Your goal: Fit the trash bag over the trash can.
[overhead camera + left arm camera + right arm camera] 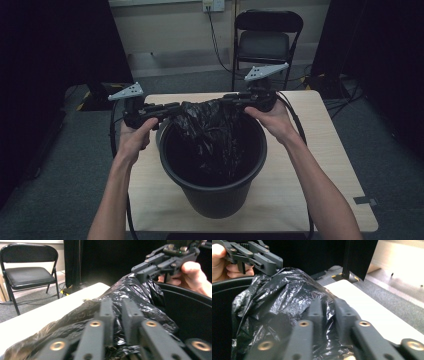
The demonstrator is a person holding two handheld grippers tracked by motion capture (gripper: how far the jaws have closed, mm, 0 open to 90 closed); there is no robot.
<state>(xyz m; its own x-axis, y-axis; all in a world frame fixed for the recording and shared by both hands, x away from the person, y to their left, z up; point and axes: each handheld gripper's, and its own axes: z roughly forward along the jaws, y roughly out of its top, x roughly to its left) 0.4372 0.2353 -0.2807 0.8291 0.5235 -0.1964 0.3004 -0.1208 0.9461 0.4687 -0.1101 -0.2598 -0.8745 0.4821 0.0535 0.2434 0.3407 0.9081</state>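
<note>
Above the far rim of a black bin [212, 192], the left gripper [176, 107] pinches one upper edge of a black plastic bag [210, 130], its jaws pressed together on the crinkled film. In the left gripper view the two black jaws stand close side by side with the glossy plastic gathered between them. The right gripper [226, 100] clamps the bag's opposite edge in the same way, jaws nearly closed with film bunched between them in the right gripper view. The bag hangs stretched between the two grippers, its body drooping into the bin's dark interior. A person's left hand [134, 137] and right hand [274, 120] hold the tools from either side of the bin, forearms reaching in from the near edge. The bin stands on a light wooden table [320, 165]. Beyond the table, a black folding chair [267, 42] stands near the wall, on grey carpet.
</note>
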